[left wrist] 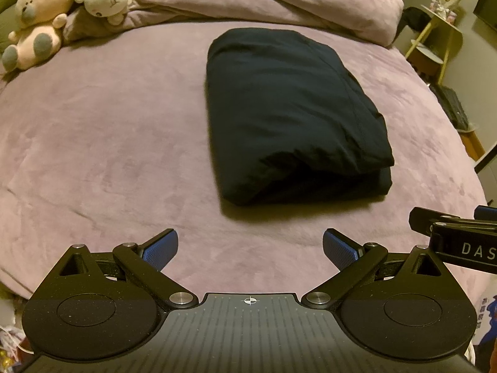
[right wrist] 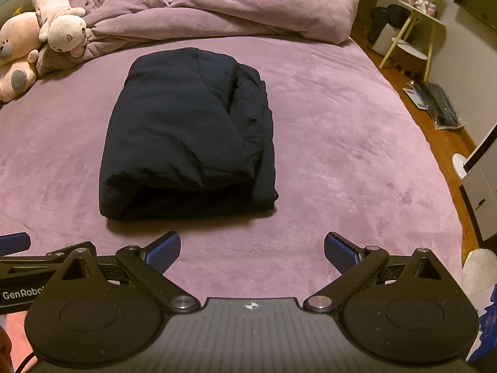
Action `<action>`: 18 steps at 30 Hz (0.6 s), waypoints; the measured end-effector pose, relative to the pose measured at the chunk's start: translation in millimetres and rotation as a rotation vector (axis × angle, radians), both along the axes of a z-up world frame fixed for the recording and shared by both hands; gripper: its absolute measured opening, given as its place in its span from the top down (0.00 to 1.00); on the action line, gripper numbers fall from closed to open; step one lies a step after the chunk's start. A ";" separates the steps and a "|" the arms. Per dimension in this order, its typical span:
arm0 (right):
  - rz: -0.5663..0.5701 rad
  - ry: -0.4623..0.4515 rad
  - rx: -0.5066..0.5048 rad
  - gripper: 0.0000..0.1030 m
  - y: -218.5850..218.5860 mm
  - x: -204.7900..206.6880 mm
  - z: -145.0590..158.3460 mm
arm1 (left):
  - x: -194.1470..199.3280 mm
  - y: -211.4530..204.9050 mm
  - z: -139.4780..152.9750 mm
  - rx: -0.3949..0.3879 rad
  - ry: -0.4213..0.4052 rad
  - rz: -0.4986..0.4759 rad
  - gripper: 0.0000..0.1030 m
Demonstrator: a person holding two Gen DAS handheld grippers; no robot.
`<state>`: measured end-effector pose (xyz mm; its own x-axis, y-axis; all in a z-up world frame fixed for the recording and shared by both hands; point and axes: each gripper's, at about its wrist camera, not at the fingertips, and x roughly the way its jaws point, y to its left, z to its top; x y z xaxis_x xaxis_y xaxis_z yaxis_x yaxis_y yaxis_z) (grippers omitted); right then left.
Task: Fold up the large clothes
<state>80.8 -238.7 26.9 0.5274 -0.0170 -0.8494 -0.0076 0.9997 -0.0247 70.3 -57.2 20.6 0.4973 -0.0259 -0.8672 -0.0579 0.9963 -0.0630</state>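
A dark navy garment [left wrist: 289, 118] lies folded into a thick rectangular bundle on the purple bed [left wrist: 108, 143]. The right wrist view shows the same garment [right wrist: 189, 133] left of centre, layers stacked with the fold edge towards me. My left gripper [left wrist: 250, 247] hovers open near the bed's front edge, short of the bundle, nothing between its blue pads. My right gripper [right wrist: 252, 250] is likewise open and empty, beside the left one. Each gripper's side shows at the edge of the other's view.
A bunched purple duvet [right wrist: 236, 9] lies along the far end of the bed. Plush toys [right wrist: 37, 40] sit at the far left corner. To the right of the bed are a wooden floor, a small side table [right wrist: 416, 37] and a keyboard [right wrist: 438, 102].
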 end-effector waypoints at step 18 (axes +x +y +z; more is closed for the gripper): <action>-0.009 0.003 -0.010 0.04 -1.4 -1.7 -1.5 | -2.8 -4.8 -1.3 0.008 -0.004 -0.009 0.01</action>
<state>79.1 -240.2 25.5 0.5247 -0.0307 -0.8508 0.0016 0.9994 -0.0351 67.5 -62.1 19.2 0.5010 -0.0234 -0.8651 -0.0487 0.9973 -0.0552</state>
